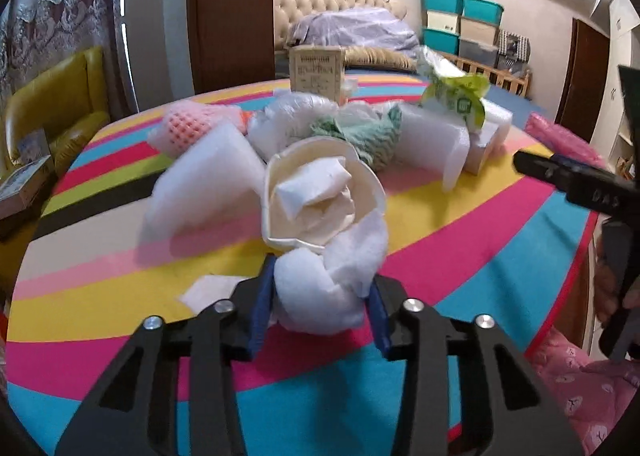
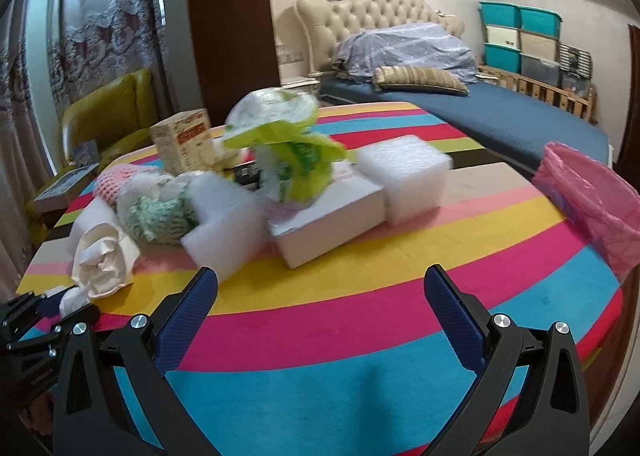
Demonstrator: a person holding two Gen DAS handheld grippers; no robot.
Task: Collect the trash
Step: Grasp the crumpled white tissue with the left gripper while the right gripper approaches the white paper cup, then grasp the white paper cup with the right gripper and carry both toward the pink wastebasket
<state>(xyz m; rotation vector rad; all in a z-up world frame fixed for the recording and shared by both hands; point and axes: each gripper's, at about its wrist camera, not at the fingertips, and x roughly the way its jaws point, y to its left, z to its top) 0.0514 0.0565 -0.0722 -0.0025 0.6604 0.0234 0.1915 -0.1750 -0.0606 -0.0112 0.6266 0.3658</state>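
Between the blue pads of the left tongs [image 1: 320,298], near the worktop's [image 1: 460,256] near edge, a white tissue wad [image 1: 332,288] is pinched, as the left wrist view shows. A crumpled paper cup [image 1: 320,196] lies touching the wad just behind it, so the wad is best lifted straight up first, lest the cup be dragged along. Beyond the cup, foam sheets [image 1: 208,184], a green cloth [image 1: 360,132], a pink net sleeve [image 1: 188,128] and a green wrapper [image 1: 456,96] are heaped toward the middle. The pink bag [image 1: 560,136] is glimpsed at the right edge, past the right tongs' black body. The grip appears firm but the wad is soft; pressure should be held steady throughout the carry.

From the right wrist view, the right tongs [image 2: 320,316] are seen spread wide and empty, over the near part of the striped worktop [image 2: 360,336]. The pink bag [image 2: 592,200] stands open at the right edge, well apart from the heap. A white box [image 2: 332,216] with the green wrapper [image 2: 296,152] on it, and a foam block [image 2: 408,180], lie between heap and bag. The wad should be carried high over these and let go only once well inside the bag's mouth. The bag's rim looks limp; it could be steadied by the free tongs.
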